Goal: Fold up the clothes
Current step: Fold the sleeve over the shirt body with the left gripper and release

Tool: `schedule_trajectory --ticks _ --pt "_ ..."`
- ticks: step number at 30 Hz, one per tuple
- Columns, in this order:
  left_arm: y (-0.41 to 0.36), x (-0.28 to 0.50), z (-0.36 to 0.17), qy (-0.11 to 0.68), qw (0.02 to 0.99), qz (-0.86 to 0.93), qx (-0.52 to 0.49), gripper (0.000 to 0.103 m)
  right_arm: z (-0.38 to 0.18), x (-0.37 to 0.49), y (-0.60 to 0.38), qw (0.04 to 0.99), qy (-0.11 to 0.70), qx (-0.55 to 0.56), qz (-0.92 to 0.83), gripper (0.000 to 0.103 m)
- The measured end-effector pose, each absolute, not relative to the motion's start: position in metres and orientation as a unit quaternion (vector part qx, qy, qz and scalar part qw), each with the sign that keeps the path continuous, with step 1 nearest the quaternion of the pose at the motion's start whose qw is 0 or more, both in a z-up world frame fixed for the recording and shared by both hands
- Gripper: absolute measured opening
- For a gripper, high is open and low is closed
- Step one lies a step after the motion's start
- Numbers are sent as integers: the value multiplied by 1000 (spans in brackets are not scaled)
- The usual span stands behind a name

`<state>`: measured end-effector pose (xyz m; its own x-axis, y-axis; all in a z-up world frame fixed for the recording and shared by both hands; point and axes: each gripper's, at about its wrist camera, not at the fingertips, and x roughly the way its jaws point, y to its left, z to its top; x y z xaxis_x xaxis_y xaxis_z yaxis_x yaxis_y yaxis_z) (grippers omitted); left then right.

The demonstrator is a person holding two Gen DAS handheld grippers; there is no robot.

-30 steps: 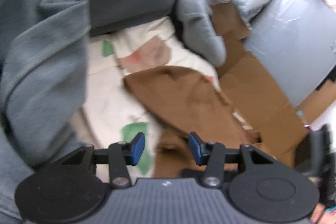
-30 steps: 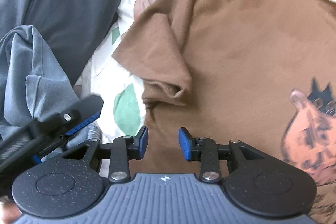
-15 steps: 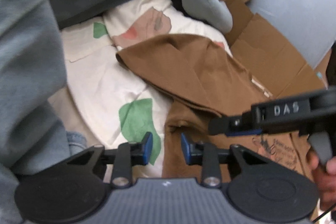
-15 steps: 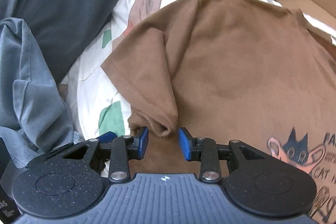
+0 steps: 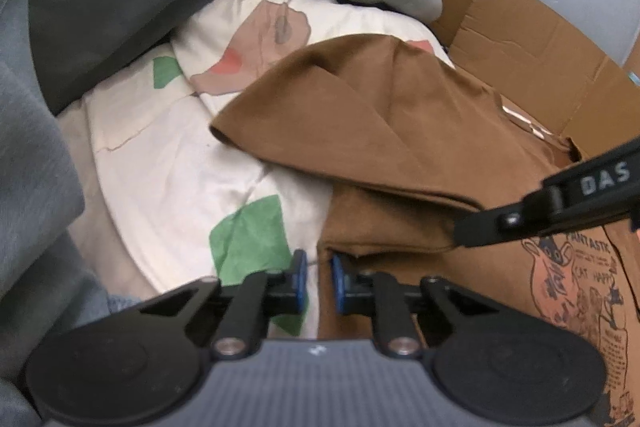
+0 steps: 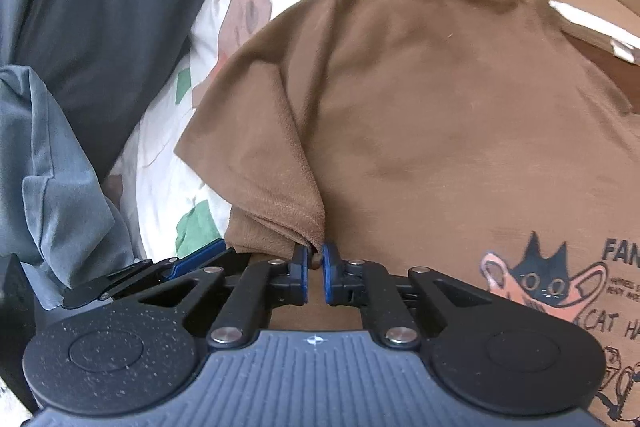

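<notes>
Meanwhile, the right claw (image 6: 315, 263) pinches the sleeve hem of the brown T-shirt (image 6: 440, 131); the left claw (image 5: 316, 267), jaws closing, straddles the shirt's side edge on the patterned sheet (image 5: 180, 163).

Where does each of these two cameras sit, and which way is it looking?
Left wrist: on the left gripper, looking down along its closing fingers at the brown T-shirt edge; the right gripper shows.
Right wrist: on the right gripper, looking down at the sleeve it pinches; the left gripper shows.
Shared: T-shirt, patterned sheet, both grippers.
</notes>
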<state>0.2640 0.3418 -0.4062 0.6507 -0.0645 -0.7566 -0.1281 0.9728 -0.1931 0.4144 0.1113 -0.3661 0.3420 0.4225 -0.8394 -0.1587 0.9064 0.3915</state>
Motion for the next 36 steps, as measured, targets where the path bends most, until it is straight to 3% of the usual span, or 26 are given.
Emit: schedule_trajectory --ticks 9,14,17,19,21,23,26,36 --pt "348 263 -406 415 900 32 -132 11 -378 405 94 810 538 168 163 4" --pt "353 267 -407 426 894 17 -136 15 -404 399 95 804 548 179 145 4" --pt "355 265 -401 431 892 6 -139 18 -405 397 98 807 546 175 139 8" --pt "356 258 -395 427 893 2 -138 23 -402 395 100 809 545 169 141 16" --pt "358 253 -388 422 895 -2 -147 27 -396 392 100 812 541 166 143 33" --pt "363 250 -380 411 898 -5 -158 30 -391 388 100 815 536 167 143 39" --pt "368 254 -367 393 906 1 -154 42 -384 381 98 819 526 181 142 39" --pt "377 291 -370 388 913 28 -121 42 -369 366 96 835 500 172 154 39"
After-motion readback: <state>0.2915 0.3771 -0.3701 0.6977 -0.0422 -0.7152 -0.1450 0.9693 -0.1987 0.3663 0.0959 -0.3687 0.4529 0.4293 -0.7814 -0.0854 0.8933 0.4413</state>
